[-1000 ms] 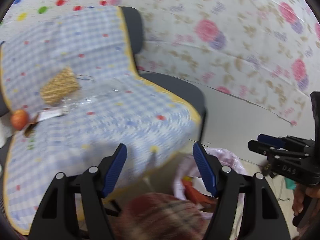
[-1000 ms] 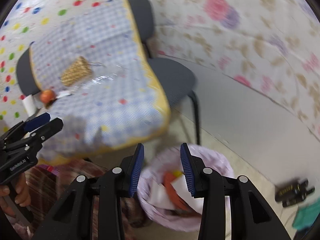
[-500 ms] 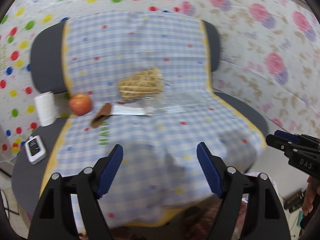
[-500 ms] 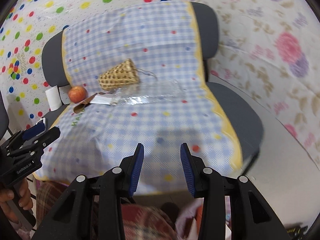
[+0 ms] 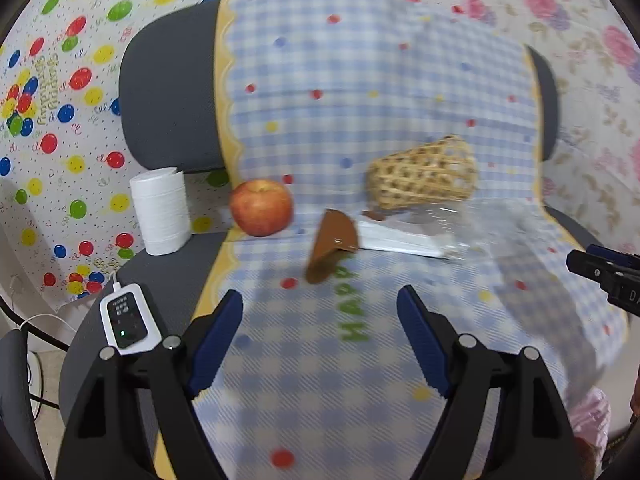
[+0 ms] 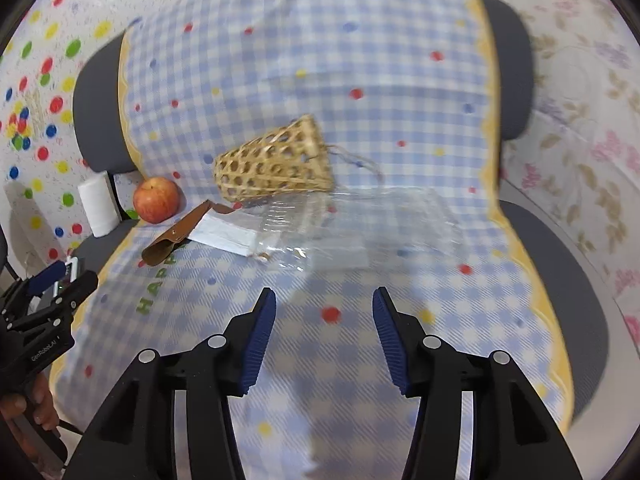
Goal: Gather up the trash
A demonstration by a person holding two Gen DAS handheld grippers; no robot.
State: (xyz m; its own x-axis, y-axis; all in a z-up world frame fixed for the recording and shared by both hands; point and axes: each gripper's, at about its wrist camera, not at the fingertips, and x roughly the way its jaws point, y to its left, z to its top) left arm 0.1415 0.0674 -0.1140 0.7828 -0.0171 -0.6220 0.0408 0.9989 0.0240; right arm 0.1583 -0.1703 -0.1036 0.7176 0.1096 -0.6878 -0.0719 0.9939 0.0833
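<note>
On the blue checked cloth [image 5: 360,380] [image 6: 360,240] over the chair seat lie a brown curled wrapper [image 5: 334,242] [image 6: 176,238], a white packet [image 5: 400,242] [image 6: 224,236] and a clear plastic bag [image 5: 480,232] [image 6: 360,232]. My left gripper [image 5: 320,334] is open and empty, just short of the brown wrapper. My right gripper [image 6: 324,336] is open and empty, just short of the clear bag. Each gripper also shows at the edge of the other's view.
A woven bamboo basket [image 5: 424,176] [image 6: 276,164] lies on its side behind the trash. A red apple [image 5: 262,208] [image 6: 156,199], a white roll [image 5: 160,210] [image 6: 98,204] and a small white device [image 5: 128,322] sit at the left. A pink bin bag [image 5: 588,416] shows at lower right.
Both grippers have swung up from the bin on the floor and moved in toward the chair seat. The objects on the cloth now look nearer and larger.
</note>
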